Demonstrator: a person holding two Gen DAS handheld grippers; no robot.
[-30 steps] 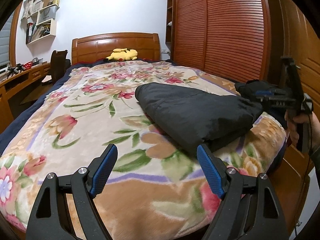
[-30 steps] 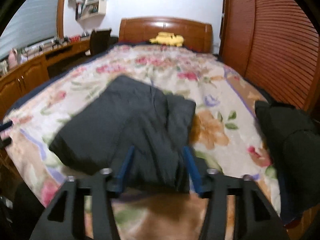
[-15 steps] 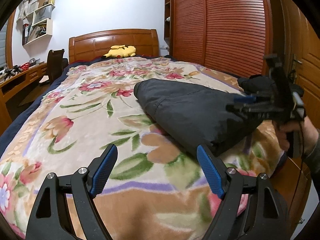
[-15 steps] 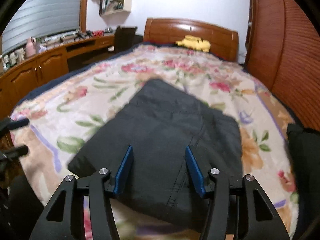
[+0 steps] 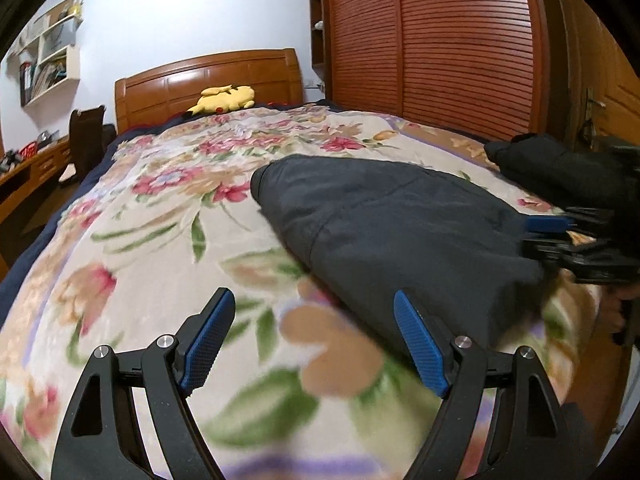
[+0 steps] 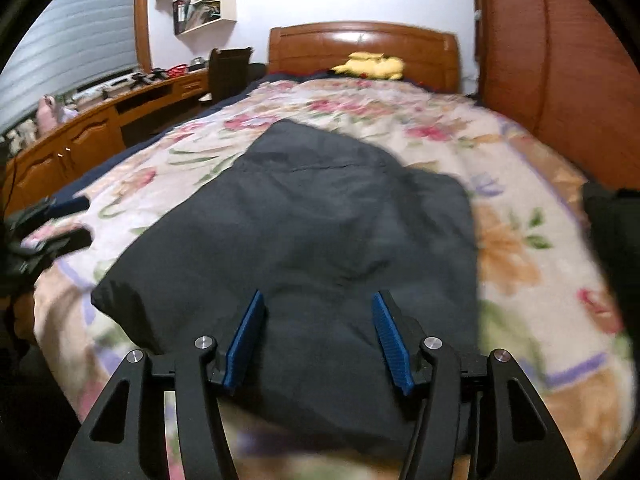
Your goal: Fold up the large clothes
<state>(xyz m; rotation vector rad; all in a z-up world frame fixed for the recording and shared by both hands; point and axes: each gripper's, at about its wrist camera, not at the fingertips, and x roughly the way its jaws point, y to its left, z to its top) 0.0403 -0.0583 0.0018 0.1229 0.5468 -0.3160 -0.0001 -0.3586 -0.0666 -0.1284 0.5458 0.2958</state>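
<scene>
Nearest, left gripper (image 5: 310, 336): fingers spread wide with nothing between them, low over the floral blanket (image 5: 132, 240) just left of the garment's near corner; I judge it is lining up to take that edge.
Right gripper (image 6: 320, 332): fingers parted about halfway, straddling the garment's near end; the pads do not press the cloth, so it grips nothing yet.
Dark garment (image 6: 304, 240): already folded into a thick rectangle, lying on the near right part of the bed, long side running away from the grippers; probably one more fold or a lift remains.
Second dark bundle (image 5: 560, 168): at the bed's right edge, apart from the garment, likely set aside.
Farthest, yellow plush toy (image 5: 226, 98): against the headboard (image 5: 172, 80), clear of the work.
</scene>
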